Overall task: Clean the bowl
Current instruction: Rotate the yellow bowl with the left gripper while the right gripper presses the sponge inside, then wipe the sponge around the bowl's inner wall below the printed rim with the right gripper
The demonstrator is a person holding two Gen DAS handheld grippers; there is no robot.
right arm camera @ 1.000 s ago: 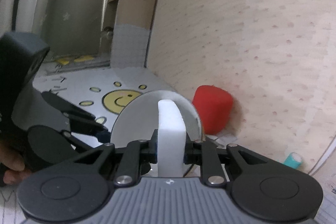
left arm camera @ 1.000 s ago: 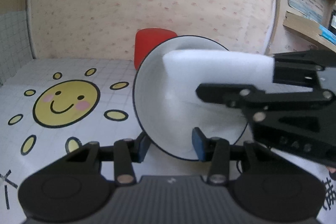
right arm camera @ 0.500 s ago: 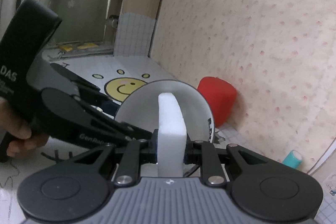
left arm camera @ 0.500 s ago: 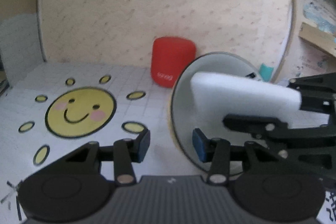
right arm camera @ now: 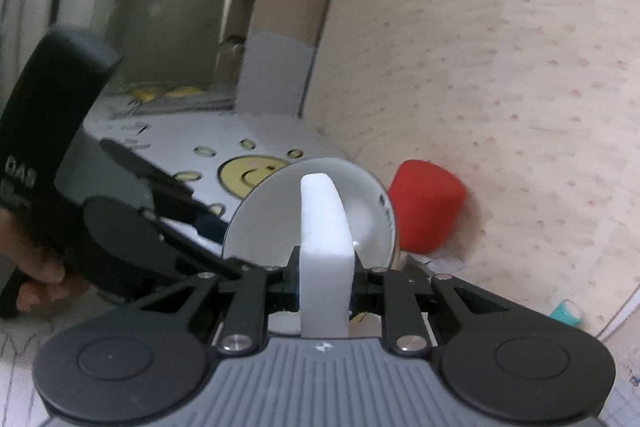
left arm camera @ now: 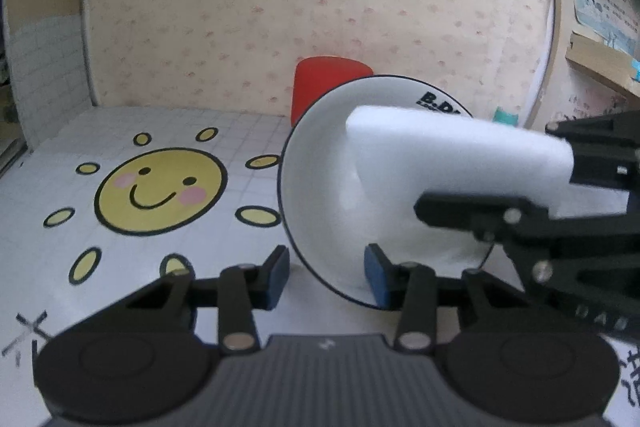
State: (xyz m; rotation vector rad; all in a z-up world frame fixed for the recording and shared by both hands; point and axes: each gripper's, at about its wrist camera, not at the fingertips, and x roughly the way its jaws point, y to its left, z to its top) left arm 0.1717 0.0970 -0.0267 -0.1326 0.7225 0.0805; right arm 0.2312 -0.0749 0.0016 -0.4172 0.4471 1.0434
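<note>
While the sun-printed mat [left arm camera: 120, 131] lies bare toward the wall, the left gripper [left arm camera: 326, 273], jaws just closing, clamps the tilted white bowl [left arm camera: 320, 187] by its lower rim. The right gripper [right arm camera: 325, 287] grips a white sponge [right arm camera: 324, 227], its end inside the bowl beside a red cup [left arm camera: 320, 83].

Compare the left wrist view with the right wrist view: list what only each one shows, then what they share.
Only the left wrist view: the shelf with books at the right edge, dark lettering on the bowl's rim, and the whole sun face on the mat.

Only the right wrist view: the hand holding the left gripper, and the doorway beyond the table.

Both: the white bowl tipped on edge, its rim between the left gripper's pads, the white sponge clamped in the right gripper and pressed into the bowl, the red cup, and the teal thing by the wall.
</note>
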